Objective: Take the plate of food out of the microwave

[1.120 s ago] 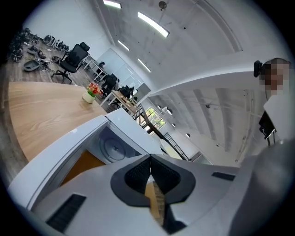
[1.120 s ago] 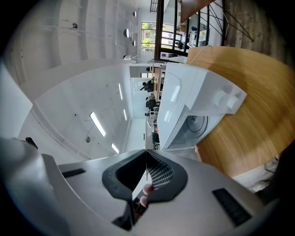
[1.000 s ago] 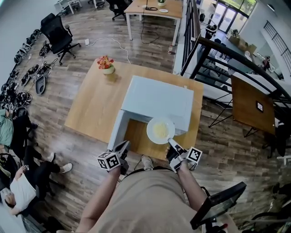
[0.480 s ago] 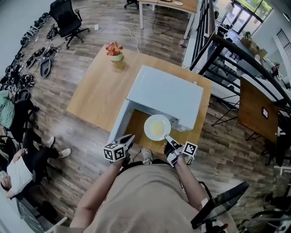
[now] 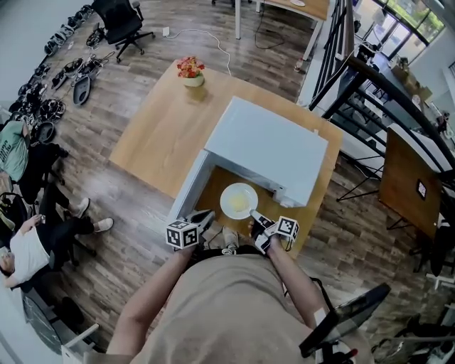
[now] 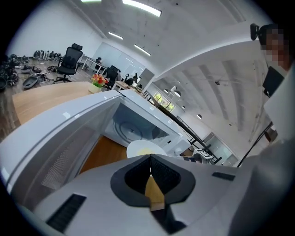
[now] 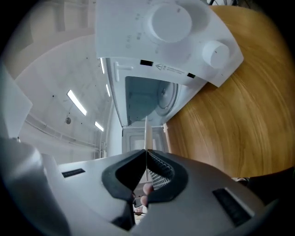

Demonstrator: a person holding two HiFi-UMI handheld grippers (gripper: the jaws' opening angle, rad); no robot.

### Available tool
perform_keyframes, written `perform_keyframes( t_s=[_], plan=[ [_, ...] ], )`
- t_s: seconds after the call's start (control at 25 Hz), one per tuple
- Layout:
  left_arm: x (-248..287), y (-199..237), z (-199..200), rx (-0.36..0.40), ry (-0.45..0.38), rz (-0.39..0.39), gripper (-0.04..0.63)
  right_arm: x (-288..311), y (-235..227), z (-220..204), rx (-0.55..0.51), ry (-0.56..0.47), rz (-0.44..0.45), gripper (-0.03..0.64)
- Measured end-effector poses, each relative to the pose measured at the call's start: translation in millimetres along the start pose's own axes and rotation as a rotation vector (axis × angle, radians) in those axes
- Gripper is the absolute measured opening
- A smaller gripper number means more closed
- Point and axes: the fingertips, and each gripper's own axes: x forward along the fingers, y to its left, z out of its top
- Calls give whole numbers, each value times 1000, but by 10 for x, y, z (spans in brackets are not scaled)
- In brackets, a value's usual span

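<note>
Head view: wooden table (image 5: 162,135) on plank floor (image 5: 117,202); right fingers (image 5: 259,219) pinching plate (image 5: 238,200), left fingers (image 5: 201,217) together, empty.

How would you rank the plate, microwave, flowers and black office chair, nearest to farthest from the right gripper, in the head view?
1. Plate, its near rim in the right gripper.
2. Microwave, behind the plate.
3. Flowers, farther back, left.
4. Office chair, farthest, top left.
</note>
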Motion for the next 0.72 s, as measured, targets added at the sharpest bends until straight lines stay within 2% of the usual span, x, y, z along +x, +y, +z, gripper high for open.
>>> perform_keyframes(
  t_s=[0.12,0.28,0.72],
  plan=[
    [72,98,-114,-5,22,20,5,74,-249,54,38,6,-28,12],
    [97,189,-224,-65,21,36,5,156,-516,132,37,5,-69,14],
    [141,220,-290,-39,36,74,5,360,-991,265,32,28,-174,14]
  ],
)
